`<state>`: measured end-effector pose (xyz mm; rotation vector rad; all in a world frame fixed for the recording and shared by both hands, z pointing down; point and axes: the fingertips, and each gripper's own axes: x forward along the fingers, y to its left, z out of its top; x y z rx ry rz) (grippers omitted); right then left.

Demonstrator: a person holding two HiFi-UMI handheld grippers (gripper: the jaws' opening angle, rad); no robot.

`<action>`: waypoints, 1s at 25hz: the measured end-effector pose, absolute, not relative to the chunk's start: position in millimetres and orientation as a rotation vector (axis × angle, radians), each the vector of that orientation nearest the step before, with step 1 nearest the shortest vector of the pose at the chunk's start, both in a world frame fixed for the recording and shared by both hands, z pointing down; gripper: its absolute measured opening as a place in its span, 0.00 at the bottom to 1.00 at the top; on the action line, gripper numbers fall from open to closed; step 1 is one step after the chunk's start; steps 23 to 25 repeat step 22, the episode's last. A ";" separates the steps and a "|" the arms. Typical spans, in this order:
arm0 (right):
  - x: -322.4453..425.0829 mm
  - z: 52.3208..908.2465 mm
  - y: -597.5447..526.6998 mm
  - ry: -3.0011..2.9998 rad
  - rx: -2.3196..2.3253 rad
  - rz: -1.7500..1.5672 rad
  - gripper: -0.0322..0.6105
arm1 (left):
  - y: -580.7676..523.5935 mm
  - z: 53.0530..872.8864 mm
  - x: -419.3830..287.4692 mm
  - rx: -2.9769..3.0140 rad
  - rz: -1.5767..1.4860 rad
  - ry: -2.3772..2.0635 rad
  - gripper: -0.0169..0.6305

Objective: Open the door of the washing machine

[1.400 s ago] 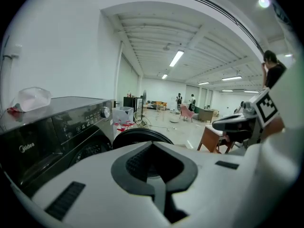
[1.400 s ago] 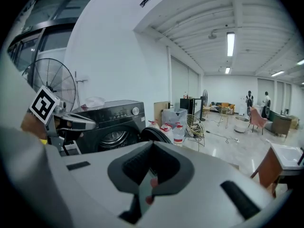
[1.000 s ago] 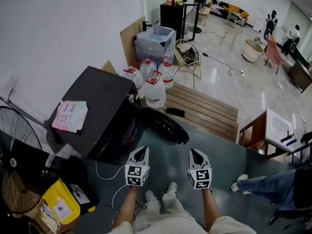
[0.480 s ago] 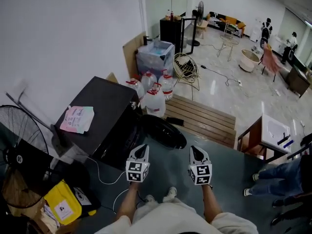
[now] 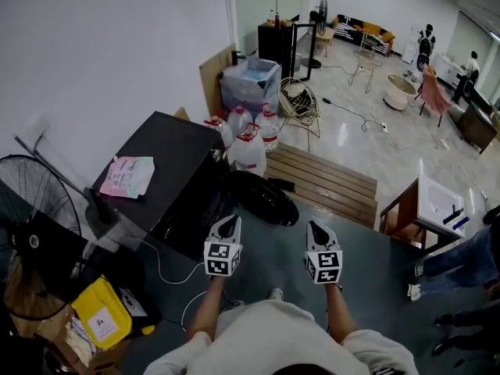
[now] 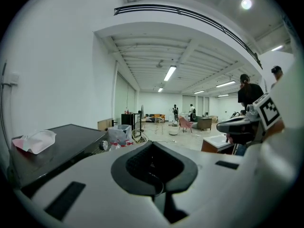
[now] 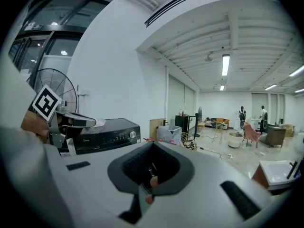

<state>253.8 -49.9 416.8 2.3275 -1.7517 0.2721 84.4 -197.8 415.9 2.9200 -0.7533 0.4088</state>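
Observation:
The black washing machine (image 5: 160,180) stands against the white wall at the left of the head view. Its round dark door (image 5: 263,199) hangs swung open toward the floor. A pink-and-white packet (image 5: 126,176) lies on its top. My left gripper (image 5: 231,222) and right gripper (image 5: 315,226) are held side by side in the air, short of the door, touching nothing. Both are shut with nothing between the jaws. The left gripper view shows the machine's top (image 6: 61,146) at the left. The right gripper view shows its control panel (image 7: 108,132) and the left gripper (image 7: 71,121).
Several water jugs (image 5: 249,148) and a plastic bin (image 5: 251,79) stand behind the machine. A wooden slatted platform (image 5: 324,183) lies beyond the door. A standing fan (image 5: 31,191) and a yellow bag (image 5: 102,313) are at the left. A small desk (image 5: 434,206) and a person's legs (image 5: 457,261) are at the right.
Both grippers have risen a little and stayed side by side and shut. The person in jeans at the right has moved further right. The washing machine door has stayed open.

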 end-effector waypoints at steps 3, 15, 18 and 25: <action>250.8 418.8 -51.7 -1.750 2.323 0.277 0.05 | -200.1 415.4 82.9 2.921 0.415 -0.750 0.04; 238.8 422.9 -53.3 -1.748 2.295 0.290 0.05 | -198.0 415.8 78.2 2.920 0.417 -0.737 0.04; 237.3 422.0 -56.1 -1.749 2.294 0.284 0.05 | -200.2 415.3 77.6 2.924 0.414 -0.733 0.04; 234.1 422.8 -57.8 -1.752 2.291 0.287 0.05 | -201.5 416.0 75.6 2.926 0.412 -0.728 0.04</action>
